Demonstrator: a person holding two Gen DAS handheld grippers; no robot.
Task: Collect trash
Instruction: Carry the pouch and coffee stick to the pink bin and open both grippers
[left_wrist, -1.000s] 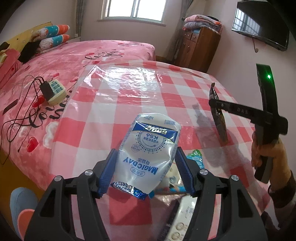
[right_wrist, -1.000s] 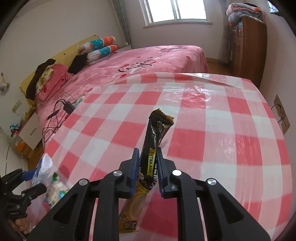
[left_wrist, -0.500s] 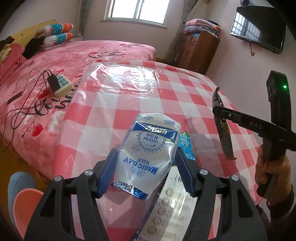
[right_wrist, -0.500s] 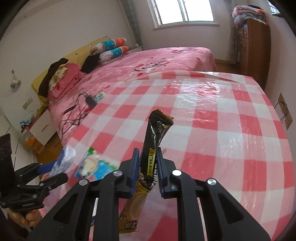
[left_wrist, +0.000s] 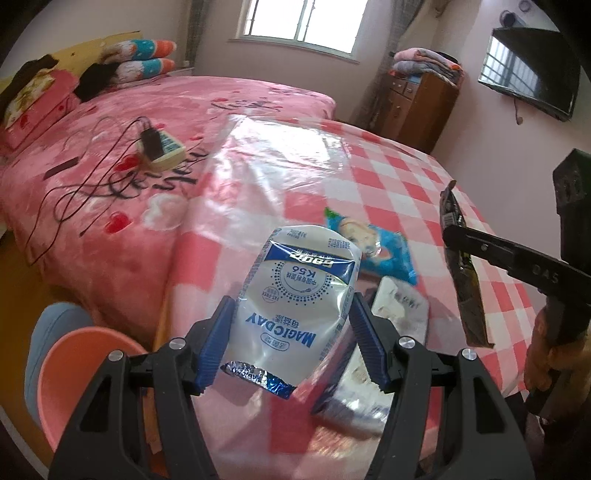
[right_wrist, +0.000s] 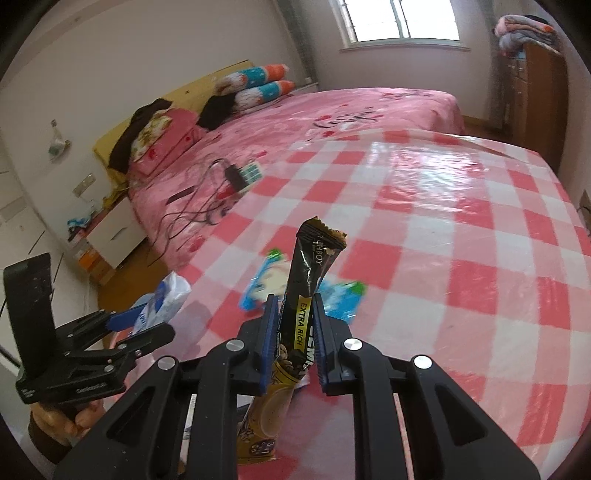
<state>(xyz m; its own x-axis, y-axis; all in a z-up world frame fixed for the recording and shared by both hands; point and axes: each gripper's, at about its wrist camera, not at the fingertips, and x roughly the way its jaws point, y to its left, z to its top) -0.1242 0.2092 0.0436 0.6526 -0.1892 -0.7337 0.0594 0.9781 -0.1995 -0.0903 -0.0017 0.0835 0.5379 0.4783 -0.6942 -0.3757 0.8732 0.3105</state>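
Now the left gripper (left_wrist: 291, 343) clamps a white milk pouch (left_wrist: 295, 310) above the checked table (left_wrist: 399, 177); the right gripper (right_wrist: 293, 343) pinches a dark coffee sachet (right_wrist: 308, 295) over that table.

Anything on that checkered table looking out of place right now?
Yes: a blue snack wrapper and a white packet lie loose near the table's front edge, uncollected. Both claws already grip trash, so neither is free.

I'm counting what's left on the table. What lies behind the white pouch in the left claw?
A blue wrapper and a white packet lie on the checked tablecloth behind the white pouch. The pouch covers their near edges and anything directly under it.
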